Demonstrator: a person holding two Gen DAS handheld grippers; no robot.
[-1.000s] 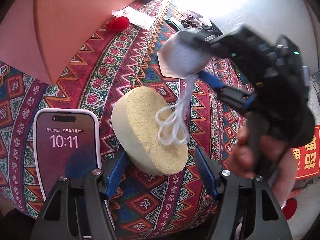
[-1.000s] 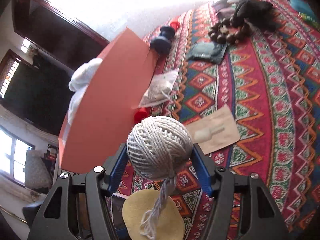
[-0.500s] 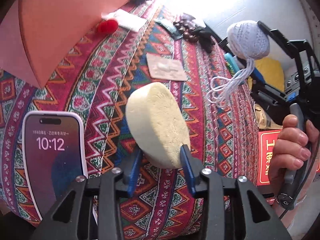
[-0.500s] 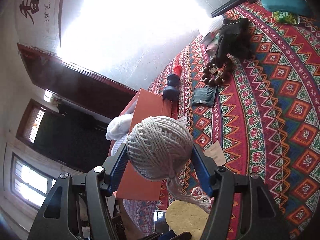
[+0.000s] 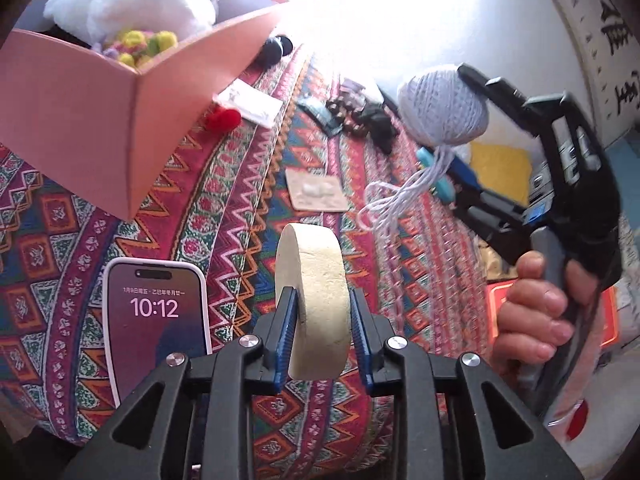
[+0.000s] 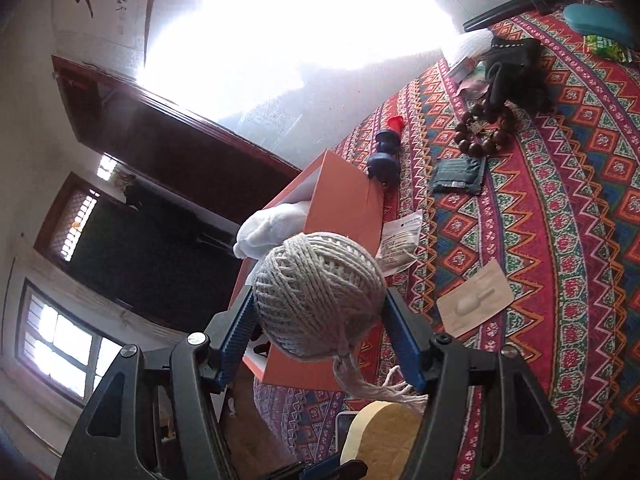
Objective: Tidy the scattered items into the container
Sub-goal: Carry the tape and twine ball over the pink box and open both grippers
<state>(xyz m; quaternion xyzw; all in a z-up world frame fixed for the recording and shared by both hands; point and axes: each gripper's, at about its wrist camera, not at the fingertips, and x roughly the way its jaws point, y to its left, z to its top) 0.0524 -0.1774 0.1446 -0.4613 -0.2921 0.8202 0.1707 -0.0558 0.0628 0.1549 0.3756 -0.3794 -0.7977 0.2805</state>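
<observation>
The left gripper [image 5: 323,334] is seen with its jaws closing on the yellow sponge disc [image 5: 314,300], which is pinched on edge between the blue pads and lifted clear of the patterned table [image 5: 240,184]. The right gripper [image 6: 320,340] is clamped on the ball of twine [image 6: 318,294], whose loose tail [image 6: 360,380] hangs below the jaws. The orange box [image 5: 100,120], already holding a white plush toy [image 5: 132,0], stands ahead of the left jaws and to their left; from the right jaws it lies directly behind the ball.

Several slips can be foreseen. The disc is gripped only near its lower rim, so it could be pivoted or squeezed out of the pads if the hand were swung quickly. The dangling tail could be snagged on the disc, on the other gripper or on the box wall, and the ball could then be dragged out of the pads or left unwound over the rim. Both grippers are judged to be bound for one opening, so a collision above the box is possible if they are brought in together. The phone [image 5: 156,320], lying just left of the left jaws, could be knocked. A release made short of the box wall would drop either item back onto the table.
</observation>
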